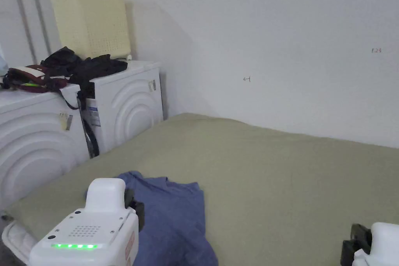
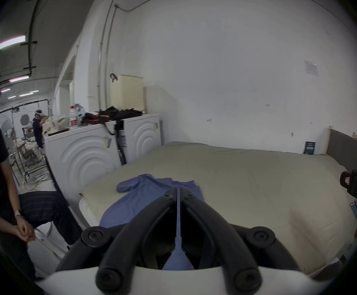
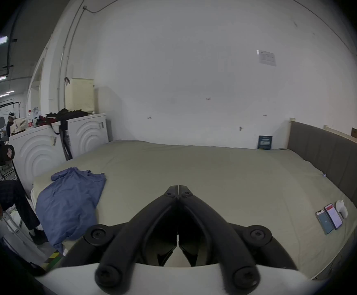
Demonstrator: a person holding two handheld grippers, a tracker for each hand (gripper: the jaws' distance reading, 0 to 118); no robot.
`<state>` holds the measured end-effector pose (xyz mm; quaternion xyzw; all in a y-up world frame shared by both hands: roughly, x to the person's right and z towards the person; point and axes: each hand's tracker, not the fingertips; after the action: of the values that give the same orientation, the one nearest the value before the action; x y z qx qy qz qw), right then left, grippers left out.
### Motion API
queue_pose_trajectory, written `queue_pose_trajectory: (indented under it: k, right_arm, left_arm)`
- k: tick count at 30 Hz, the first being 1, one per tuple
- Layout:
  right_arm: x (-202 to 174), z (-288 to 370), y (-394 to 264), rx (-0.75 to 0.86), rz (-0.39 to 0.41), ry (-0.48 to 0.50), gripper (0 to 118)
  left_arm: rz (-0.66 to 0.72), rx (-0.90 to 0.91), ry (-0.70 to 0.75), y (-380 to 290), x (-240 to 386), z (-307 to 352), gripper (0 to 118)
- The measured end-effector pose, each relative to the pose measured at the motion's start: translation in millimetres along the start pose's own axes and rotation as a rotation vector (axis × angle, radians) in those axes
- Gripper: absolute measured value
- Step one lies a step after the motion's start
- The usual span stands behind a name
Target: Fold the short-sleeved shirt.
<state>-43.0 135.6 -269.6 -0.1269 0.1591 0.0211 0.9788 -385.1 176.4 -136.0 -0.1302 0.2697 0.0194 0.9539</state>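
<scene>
Both our grippers are pressed together: the left gripper [image 2: 178,190] pinches the blue shirt [image 2: 143,195], the right gripper [image 3: 178,188] holds nothing.

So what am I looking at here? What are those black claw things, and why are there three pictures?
No robot here: a person holds a two-jaw gripper in each hand. One picture comes from a camera on the person's head, the other two from cameras riding on each gripper. The black claws are the jaws. The left gripper has its jaws nearly together, above a blue short-sleeved shirt that lies crumpled near the corner of a bed. The right gripper is shut and holds nothing. Two phones lie on the bed's other side.
</scene>
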Motion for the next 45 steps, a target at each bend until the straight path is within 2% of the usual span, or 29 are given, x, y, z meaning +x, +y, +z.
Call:
queue_pose_trajectory:
  k: [8,13,26,32,33,35,36,37,38,40,43,44,45]
  right_arm:
    - [-6.3,-8.8,-2.6,-0.028,0.013,0.02,0]
    - [-7.4,-14.4,-9.1,-0.051,0.021,0.015,0]
    - [1.0,-57.7,-59.0,-0.221,0.039,0.0,0]
    - [7.0,-78.8,-78.9,-0.282,0.026,-0.005,0]
    - [8.3,-80.8,-81.8,-0.293,0.022,-0.003,0]
    - [8.7,-84.2,-86.3,-0.307,0.019,-0.003,0]
    - [8.4,-85.5,-88.5,-0.311,0.018,-0.002,0]
    - [8.3,-86.2,-89.9,-0.318,0.018,0.004,0]
    - [7.7,-86.8,-91.7,-0.325,0.02,0.01,0]
    - [5.7,-86.8,-94.9,-0.33,0.026,0.015,0]
    - [3.2,-87.1,-98.8,-0.342,0.034,0.026,0]
    - [2.5,-87.3,-100.4,-0.345,0.034,0.027,0]
    - [1.2,-89.4,-101.7,-0.351,0.034,0.027,0]
  left_arm:
    - [0.014,-0.062,0.013,-16.2,-13.1,-16.6,2]
    - [0.01,-0.157,-0.045,-29.5,-8.4,-45.6,2]
    - [0.057,-0.544,-0.197,-95.4,43.8,-197.0,2]
    - [0.051,-0.731,-0.195,-120.3,52.8,-256.4,2]
    - [0.048,-0.772,-0.215,-123.8,54.1,-262.9,21]
    - [0.037,-0.82,-0.19,-129.5,54.8,-271.0,113]
    - [0.013,-0.868,-0.165,-134.4,55.5,-274.0,116]
    - [0.087,-0.782,-0.182,-132.6,53.2,-271.0,115]
    - [0.004,-0.83,-0.126,-132.4,48.2,-269.4,115]
    - [-0.044,-0.82,-0.067,-138.5,48.8,-271.5,116]
    - [-0.008,-0.837,-0.073,-146.2,42.7,-273.4,116]
    - [0.011,-0.859,-0.119,-150.5,40.7,-286.6,116]
    - [-0.021,-0.869,-0.103,-154.6,41.9,-290.2,116]
